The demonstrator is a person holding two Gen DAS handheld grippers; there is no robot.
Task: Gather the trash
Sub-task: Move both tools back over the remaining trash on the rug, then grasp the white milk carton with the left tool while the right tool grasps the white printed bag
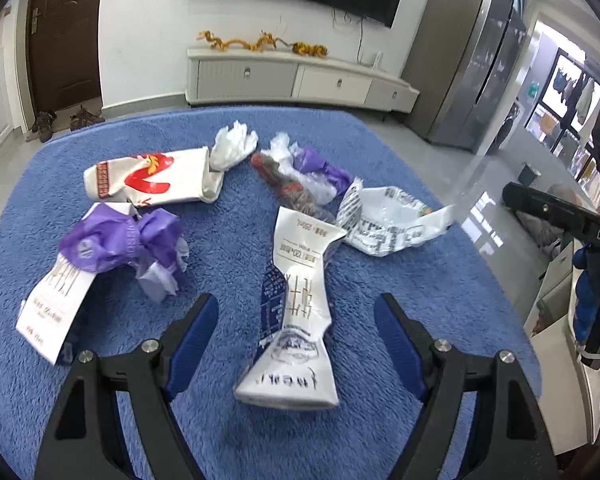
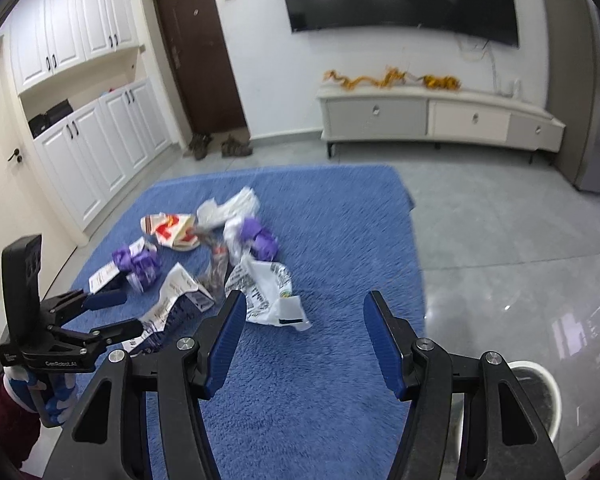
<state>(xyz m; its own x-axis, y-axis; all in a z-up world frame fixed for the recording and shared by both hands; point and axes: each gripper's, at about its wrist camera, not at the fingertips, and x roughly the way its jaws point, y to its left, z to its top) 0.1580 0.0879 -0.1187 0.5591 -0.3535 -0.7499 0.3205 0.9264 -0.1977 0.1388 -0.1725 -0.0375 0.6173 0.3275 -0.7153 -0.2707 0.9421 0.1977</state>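
Observation:
Several pieces of trash lie on a blue fluffy mat (image 1: 228, 216). A crushed white and blue carton (image 1: 296, 308) lies between the open jaws of my left gripper (image 1: 296, 308), untouched. Beyond it are a crumpled white printed bag (image 1: 388, 220), a red and white carton (image 1: 152, 178), purple wrappers (image 1: 120, 240) and white plastic (image 1: 234, 146). In the right wrist view my right gripper (image 2: 304, 300) is open and empty above the mat, just right of the printed bag (image 2: 272, 296). The left gripper (image 2: 108, 318) shows there at the carton (image 2: 172, 300).
A white bin (image 2: 540, 396) stands on the grey tile floor at the right, beside the mat (image 2: 320, 360). A low white TV cabinet (image 2: 436, 120), a wall TV, a brown door and white cupboards lie beyond. A grey refrigerator (image 1: 472, 60) stands at the right.

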